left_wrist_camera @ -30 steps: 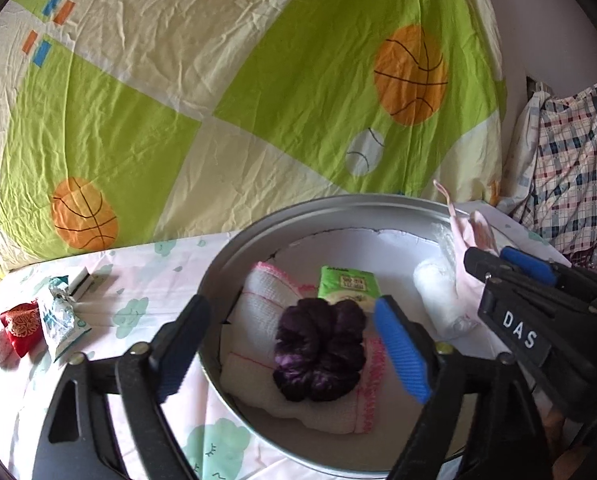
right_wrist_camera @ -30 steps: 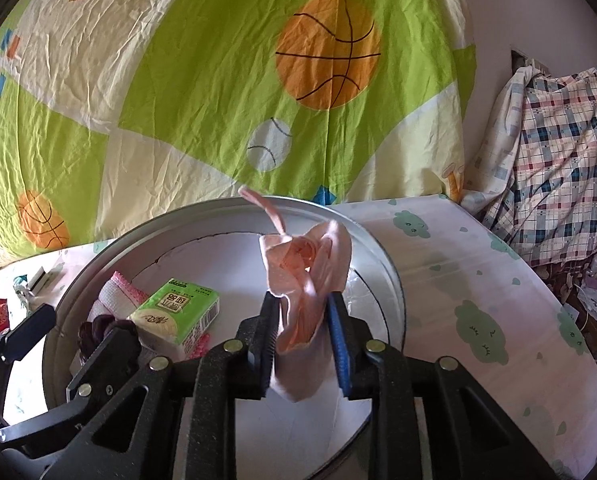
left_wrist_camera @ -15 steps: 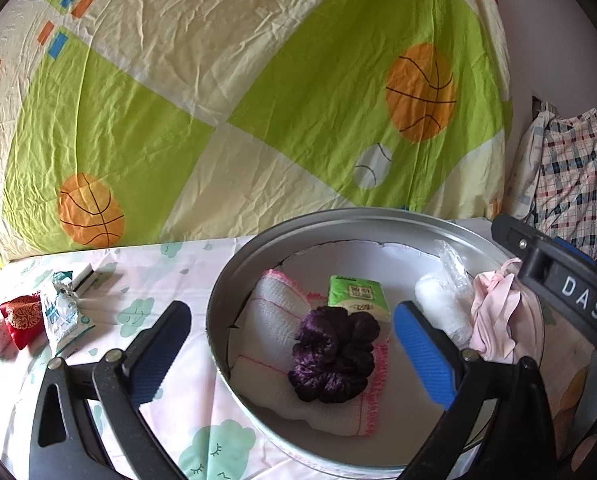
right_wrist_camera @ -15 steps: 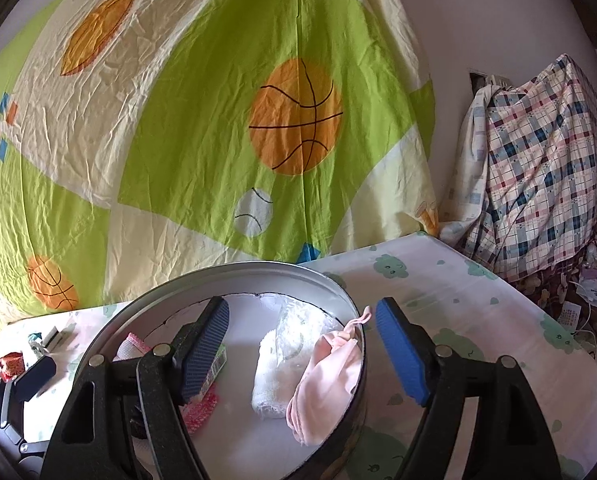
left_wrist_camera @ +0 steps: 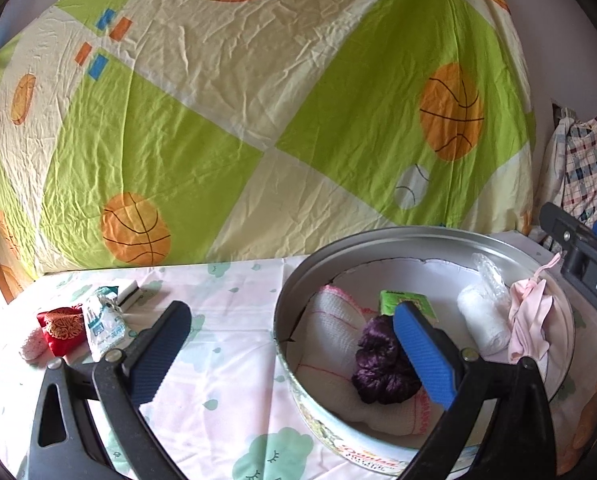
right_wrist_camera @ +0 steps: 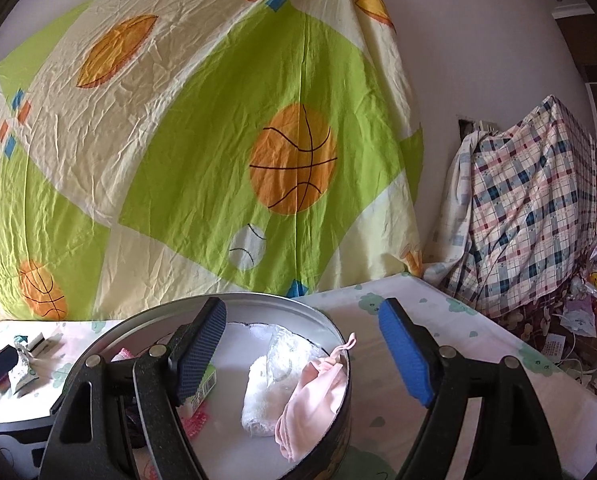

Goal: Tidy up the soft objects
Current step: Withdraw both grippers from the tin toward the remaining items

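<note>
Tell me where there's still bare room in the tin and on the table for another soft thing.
In the tin, the bare white floor lies in front of the white roll and pink cloth. The left half is crowded: towel, purple scrunchie, green pack. On the table, cloth is bare right of the tin and between it and the red pouch.

The blue-padded left gripper (left_wrist_camera: 290, 354) finger hides part of the green tissue pack (left_wrist_camera: 403, 300) inside the round metal tin (left_wrist_camera: 418, 236); the tin's lettering is cut off.
</note>
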The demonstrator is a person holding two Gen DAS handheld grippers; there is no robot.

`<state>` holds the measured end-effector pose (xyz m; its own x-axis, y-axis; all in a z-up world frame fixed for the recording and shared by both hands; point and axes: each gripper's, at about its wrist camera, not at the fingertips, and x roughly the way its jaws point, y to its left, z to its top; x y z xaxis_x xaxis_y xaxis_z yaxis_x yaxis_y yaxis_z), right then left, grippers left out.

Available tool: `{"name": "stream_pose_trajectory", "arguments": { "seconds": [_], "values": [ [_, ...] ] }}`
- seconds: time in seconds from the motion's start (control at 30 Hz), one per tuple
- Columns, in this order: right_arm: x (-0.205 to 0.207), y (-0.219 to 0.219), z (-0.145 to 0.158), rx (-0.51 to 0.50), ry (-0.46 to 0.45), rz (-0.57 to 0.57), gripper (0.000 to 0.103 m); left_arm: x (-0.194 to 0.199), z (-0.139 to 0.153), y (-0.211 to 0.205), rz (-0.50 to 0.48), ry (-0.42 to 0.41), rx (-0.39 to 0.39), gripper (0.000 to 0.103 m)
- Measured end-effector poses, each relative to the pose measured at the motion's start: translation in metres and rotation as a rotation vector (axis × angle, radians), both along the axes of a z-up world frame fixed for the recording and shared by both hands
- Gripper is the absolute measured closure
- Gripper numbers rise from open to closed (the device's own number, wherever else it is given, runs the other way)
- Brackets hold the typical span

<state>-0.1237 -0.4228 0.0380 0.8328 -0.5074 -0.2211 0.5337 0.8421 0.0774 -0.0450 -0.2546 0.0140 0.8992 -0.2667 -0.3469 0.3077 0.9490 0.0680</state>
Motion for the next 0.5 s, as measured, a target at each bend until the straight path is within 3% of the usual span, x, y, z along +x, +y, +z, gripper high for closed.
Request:
{"name": "stream_pose_trajectory", "arguments": {
  "seconds": [0.5],
  "values": [
    [-0.013, 0.009, 0.000, -0.016, -0.049, -0.023, 0.021, 0.000, -0.002, 0.020, 0.001, 0.028, -0.035, 0.000]
  ]
}}
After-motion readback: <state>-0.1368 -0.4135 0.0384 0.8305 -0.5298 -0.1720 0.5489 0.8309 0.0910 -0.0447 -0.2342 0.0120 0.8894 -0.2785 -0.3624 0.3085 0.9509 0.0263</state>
